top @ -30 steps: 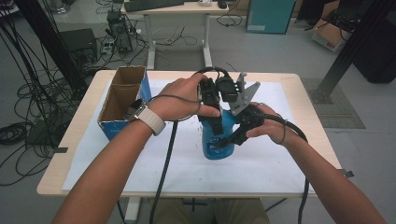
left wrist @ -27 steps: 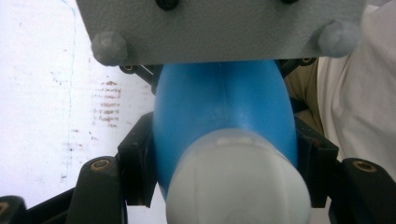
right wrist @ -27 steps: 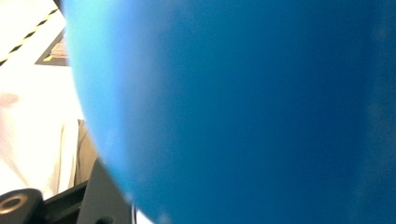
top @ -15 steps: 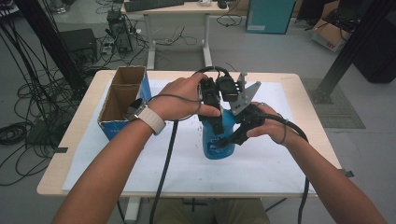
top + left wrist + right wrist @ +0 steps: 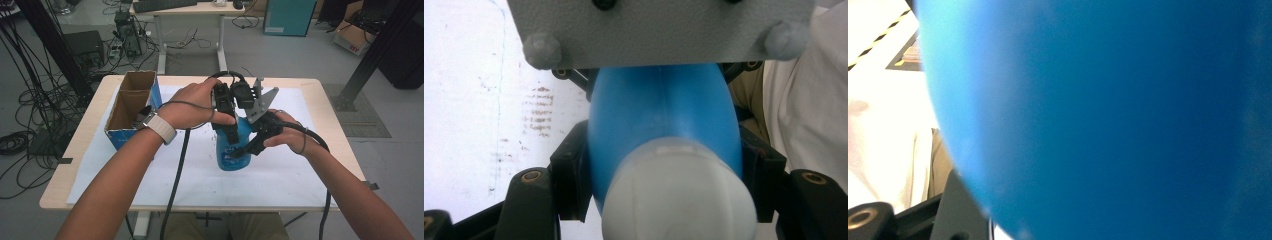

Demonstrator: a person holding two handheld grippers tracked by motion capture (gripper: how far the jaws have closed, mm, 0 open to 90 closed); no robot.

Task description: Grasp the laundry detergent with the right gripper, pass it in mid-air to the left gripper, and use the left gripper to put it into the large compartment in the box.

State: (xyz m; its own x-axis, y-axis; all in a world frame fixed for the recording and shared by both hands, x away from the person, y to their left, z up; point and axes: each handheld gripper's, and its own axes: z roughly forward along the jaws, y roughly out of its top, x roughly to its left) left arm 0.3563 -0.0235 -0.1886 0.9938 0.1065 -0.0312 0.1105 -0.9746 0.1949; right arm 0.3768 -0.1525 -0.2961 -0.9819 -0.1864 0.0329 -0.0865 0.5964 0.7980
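A blue plastic bottle with a white cap stands upright near the middle of the wooden table, on the white sheet that covers most of its top. The left gripper comes down on it from above, held in the person's left hand, which wears a pale wristband. In the left gripper view its black jaws sit on either side of the bottle just below the white cap, pressed against the blue body, so they are holding the bottle. The right gripper, in the right hand, lies against the bottle's right side with its grey three-cornered plate pointing up beside the other gripper. In the right gripper view the blue wall is so close that I cannot tell how those jaws stand. An open brown cardboard box with blue sides stands at the table's left, well apart from the bottle. Black cables trail from both grippers toward the near edge.
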